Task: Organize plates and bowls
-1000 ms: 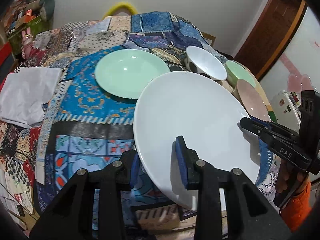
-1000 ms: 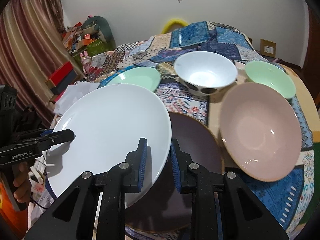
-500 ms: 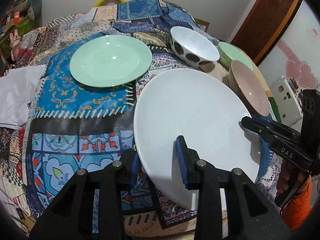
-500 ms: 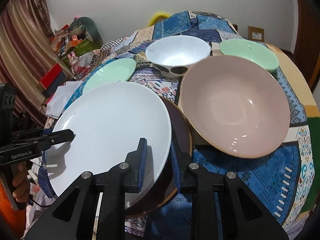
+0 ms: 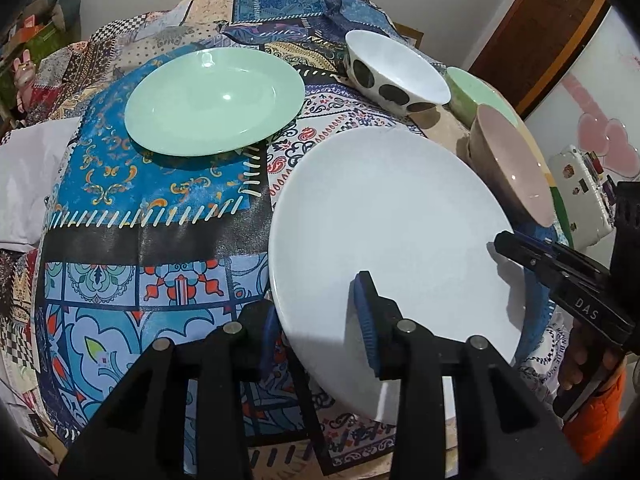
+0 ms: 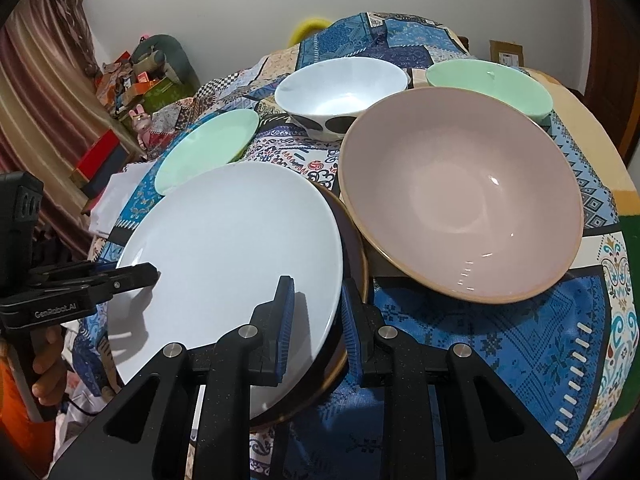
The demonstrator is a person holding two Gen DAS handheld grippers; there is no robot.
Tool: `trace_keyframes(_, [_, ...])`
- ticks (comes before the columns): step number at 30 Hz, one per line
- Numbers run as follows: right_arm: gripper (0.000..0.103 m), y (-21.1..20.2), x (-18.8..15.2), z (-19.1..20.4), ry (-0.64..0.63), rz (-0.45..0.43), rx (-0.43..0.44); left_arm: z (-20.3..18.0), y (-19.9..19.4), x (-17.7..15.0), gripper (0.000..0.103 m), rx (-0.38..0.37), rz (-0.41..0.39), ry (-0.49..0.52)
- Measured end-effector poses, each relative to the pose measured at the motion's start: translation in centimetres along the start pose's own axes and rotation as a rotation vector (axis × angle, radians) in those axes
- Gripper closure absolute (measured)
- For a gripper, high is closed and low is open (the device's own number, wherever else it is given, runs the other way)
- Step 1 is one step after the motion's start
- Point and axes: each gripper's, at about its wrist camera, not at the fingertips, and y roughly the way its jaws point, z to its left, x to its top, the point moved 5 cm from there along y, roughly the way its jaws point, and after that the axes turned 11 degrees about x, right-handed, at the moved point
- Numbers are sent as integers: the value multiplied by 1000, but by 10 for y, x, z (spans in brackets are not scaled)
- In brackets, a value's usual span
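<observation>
A large white plate (image 5: 392, 216) (image 6: 228, 248) is held level just above the patchwork table, over a dark brown plate (image 6: 352, 272). My left gripper (image 5: 320, 328) is shut on the white plate's near-left rim. My right gripper (image 6: 316, 320) is shut on its opposite rim, and it also shows in the left wrist view (image 5: 520, 252). A mint green plate (image 5: 212, 100) (image 6: 208, 148) lies further back. A white bowl with black spots (image 5: 396, 76) (image 6: 340, 92), a mint green bowl (image 6: 488, 84) and a big pink bowl (image 6: 460, 196) (image 5: 516, 164) stand to the right.
A patchwork cloth (image 5: 152, 216) covers the round table. White folded fabric (image 5: 28, 176) lies off its left side. Cluttered shelves and boxes (image 6: 132, 84) stand by the curtain. A white appliance (image 5: 580, 192) and a wooden door (image 5: 540, 28) are to the right.
Both grippers have carried the white plate forward and lower over the table; the brown plate now sits mostly hidden under it, and the pink bowl looms closer to the right gripper.
</observation>
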Motion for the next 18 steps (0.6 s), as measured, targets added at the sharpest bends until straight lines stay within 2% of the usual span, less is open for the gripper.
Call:
trace_keyframes(13, [81, -5, 2, -4, -1, -14, -16, -5, 11, 4, 66, 12, 12, 8])
trace_keyframes(18, [79, -7, 3, -5, -28, -19, -52, -12, 10, 2, 67, 59, -8, 53])
